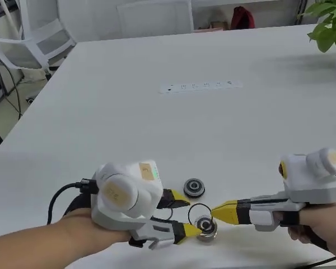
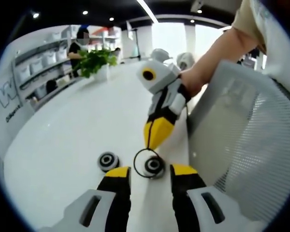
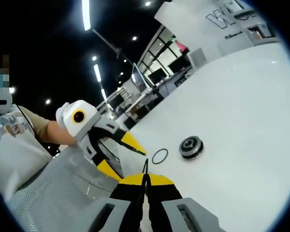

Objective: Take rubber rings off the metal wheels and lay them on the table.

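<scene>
Evidently our right gripper is pinched shut on the thin rubber ring, just beside its wheel. Our left gripper stands open astride that wheel. We judge the ring light, floppy and stretchy (quick to slip), so grip its band.

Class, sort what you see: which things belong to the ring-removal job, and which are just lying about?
Job: rubber ring, near metal wheel, far metal wheel, left claw, right claw, table.
Lying about: power strip, plant, chair.
</scene>
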Demonstrator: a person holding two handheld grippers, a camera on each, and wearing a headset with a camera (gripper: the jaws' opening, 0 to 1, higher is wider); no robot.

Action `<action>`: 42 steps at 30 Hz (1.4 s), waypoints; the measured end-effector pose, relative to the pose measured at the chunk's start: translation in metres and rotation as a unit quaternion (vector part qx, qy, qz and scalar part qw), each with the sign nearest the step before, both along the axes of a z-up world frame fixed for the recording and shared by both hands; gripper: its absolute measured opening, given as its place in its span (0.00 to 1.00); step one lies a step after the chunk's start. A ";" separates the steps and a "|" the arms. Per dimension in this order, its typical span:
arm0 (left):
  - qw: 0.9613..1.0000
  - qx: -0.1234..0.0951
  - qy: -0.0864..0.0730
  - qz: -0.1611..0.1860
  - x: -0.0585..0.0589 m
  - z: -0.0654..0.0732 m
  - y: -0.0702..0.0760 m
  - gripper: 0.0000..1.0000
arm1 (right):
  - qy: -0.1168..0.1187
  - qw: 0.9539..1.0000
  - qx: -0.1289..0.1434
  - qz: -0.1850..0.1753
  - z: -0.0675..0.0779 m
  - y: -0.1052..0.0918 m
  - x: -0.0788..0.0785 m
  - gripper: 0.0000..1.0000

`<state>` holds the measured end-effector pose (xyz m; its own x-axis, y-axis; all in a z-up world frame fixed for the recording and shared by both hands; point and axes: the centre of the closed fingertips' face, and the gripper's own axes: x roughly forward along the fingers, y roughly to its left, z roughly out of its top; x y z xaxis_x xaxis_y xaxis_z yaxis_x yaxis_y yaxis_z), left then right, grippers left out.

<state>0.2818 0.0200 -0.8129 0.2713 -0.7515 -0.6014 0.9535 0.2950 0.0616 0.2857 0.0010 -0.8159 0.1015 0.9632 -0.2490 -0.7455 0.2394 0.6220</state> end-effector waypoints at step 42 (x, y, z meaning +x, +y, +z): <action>0.992 -0.068 -0.006 0.109 0.011 0.049 0.078 0.64 | -0.019 0.999 -0.006 0.040 0.023 0.045 0.021 0.00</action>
<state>0.2926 0.0978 -0.7640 0.4427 -0.7478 -0.4949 0.8655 0.5007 0.0177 0.3066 0.0464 -0.7929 0.0336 0.9656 -0.2579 -0.7852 0.1851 0.5909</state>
